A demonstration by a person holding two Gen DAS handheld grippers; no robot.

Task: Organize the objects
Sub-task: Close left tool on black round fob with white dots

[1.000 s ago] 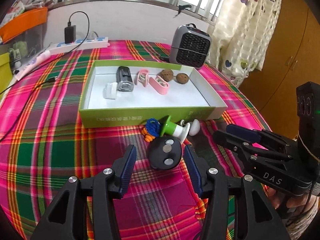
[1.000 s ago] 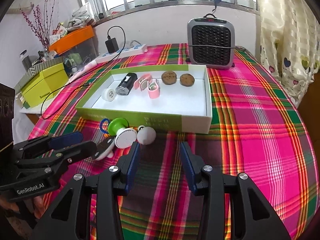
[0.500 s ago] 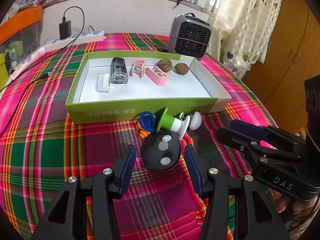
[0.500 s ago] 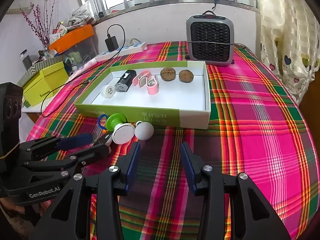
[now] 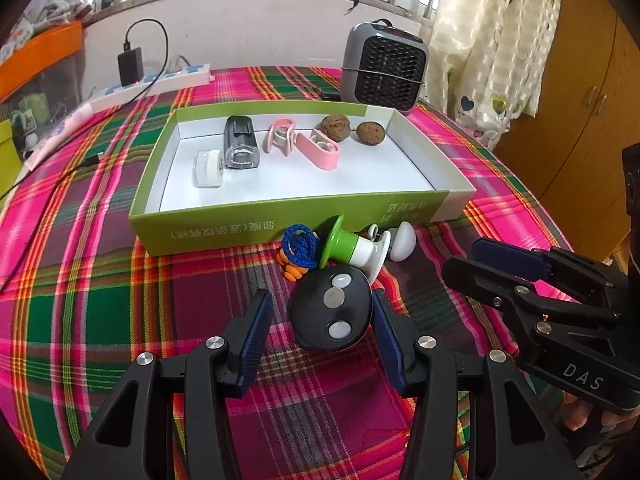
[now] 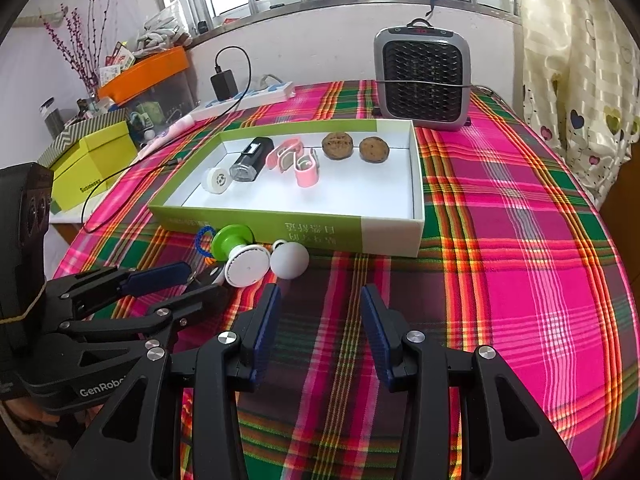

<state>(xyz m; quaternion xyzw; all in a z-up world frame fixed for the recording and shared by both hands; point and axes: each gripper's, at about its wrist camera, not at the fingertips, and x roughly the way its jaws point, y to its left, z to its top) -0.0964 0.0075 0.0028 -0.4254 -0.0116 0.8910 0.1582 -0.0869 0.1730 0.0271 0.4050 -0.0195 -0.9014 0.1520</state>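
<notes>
A black oval remote (image 5: 330, 312) with three silver buttons lies on the plaid tablecloth between the jaws of my left gripper (image 5: 320, 326). The right pad touches its edge, a gap shows at the left pad, so the gripper is open. Just beyond lie a blue cord loop (image 5: 299, 245), a green-and-white spool (image 5: 354, 248) and a white knob (image 5: 402, 240). Behind them is the green box (image 5: 224, 236), which holds a white cap (image 5: 206, 168), a black cylinder (image 5: 240, 146), pink clips (image 5: 322, 154) and two walnuts (image 5: 370, 132). My right gripper (image 6: 318, 320) hovers open over bare cloth with nothing between its fingers.
A grey heater (image 6: 422, 80) stands behind the box. A white power strip (image 6: 248, 98) with a black charger and its cable lies at the back left. Yellow-green boxes (image 6: 96, 160) and an orange bin sit beyond the table's left edge. A curtain hangs at the right.
In the right wrist view my left gripper has edged a little forward toward the spool. The remote stays between its jaws. The right gripper has not moved.
</notes>
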